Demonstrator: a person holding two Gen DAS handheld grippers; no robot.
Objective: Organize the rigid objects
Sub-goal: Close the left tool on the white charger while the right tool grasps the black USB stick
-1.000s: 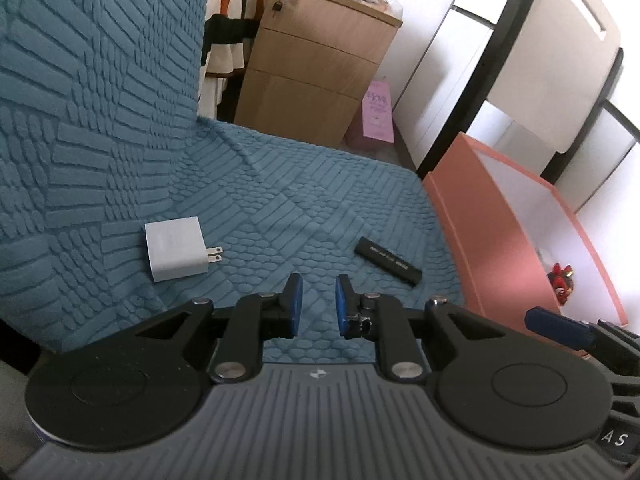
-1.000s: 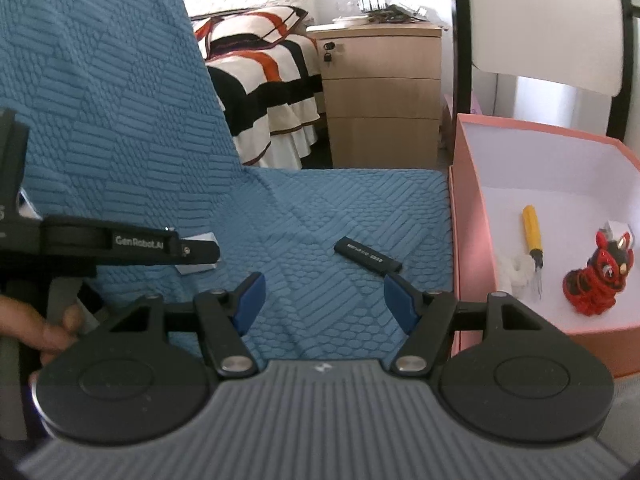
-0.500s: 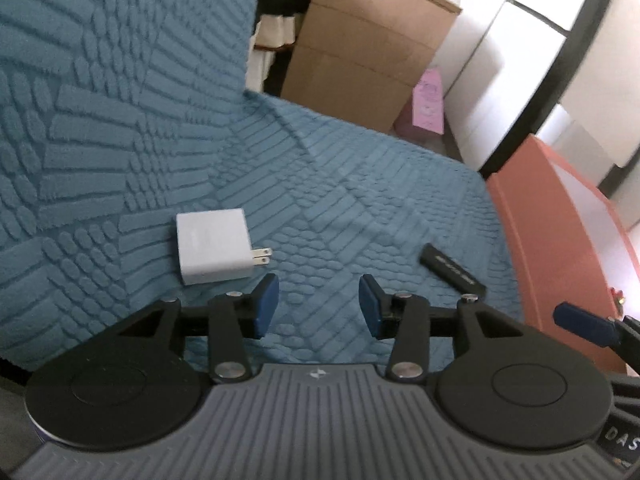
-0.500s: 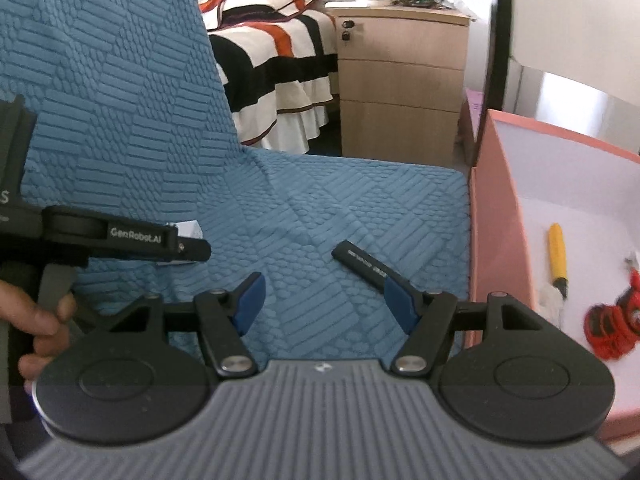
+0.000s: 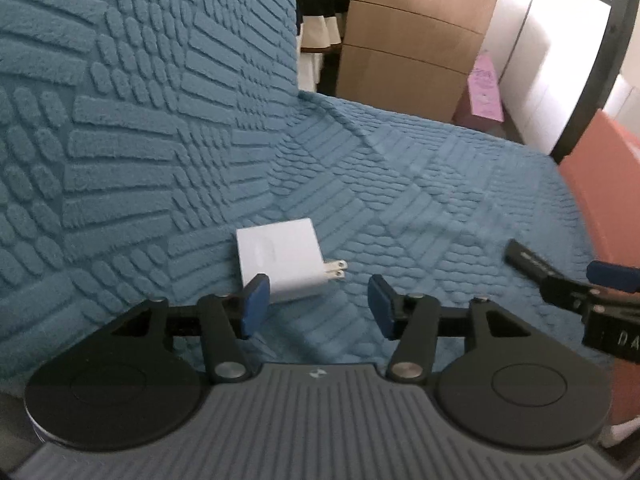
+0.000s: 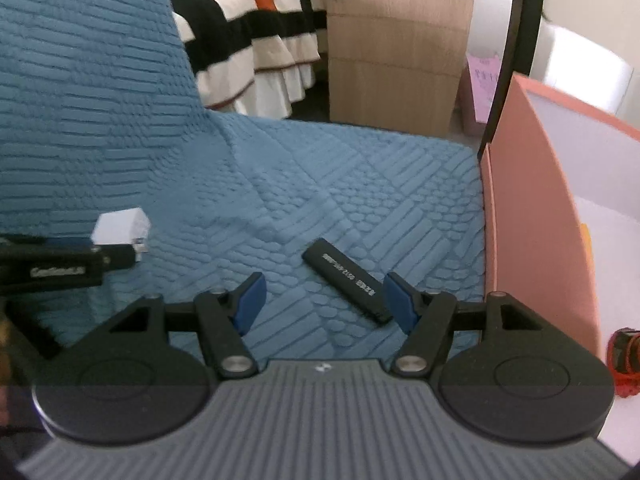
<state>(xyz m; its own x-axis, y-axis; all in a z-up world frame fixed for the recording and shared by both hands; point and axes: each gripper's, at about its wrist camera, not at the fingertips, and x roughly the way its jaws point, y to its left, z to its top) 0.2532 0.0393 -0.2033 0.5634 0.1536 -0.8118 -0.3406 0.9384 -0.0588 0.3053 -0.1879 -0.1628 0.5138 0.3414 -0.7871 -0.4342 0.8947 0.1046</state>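
- Left gripper [image 5: 316, 305]: jaws opening, nothing between them; white charger [image 5: 280, 264] just beyond.
- Right gripper [image 6: 324, 300]: jaws apart, empty; black stick [image 6: 346, 280] near its right pad.
- Orange box [image 6: 532, 216]: contents mostly cut off.

One white plug adapter [image 5: 280, 264], two metal prongs on it, lying on the teal textured cover [image 5: 400, 184] toward the left. One black stick-shaped device [image 6: 346, 280] with pale lettering, right of the adapter, near the box. One salmon-pink box [image 6: 532, 208] at the right edge, white inside. In the box, partly cut off: one red and black figurine [image 6: 624, 360] and one sliver of something yellow [image 6: 586, 236], too little showing to identify. Two handheld grippers, left gripper [image 5: 316, 304] and right gripper [image 6: 324, 300], two blue pads each. Far side: one wooden drawer cabinet [image 6: 400, 48], three drawer fronts; one striped bedspread [image 6: 248, 28]; one pink bag [image 5: 486, 88] on the floor.
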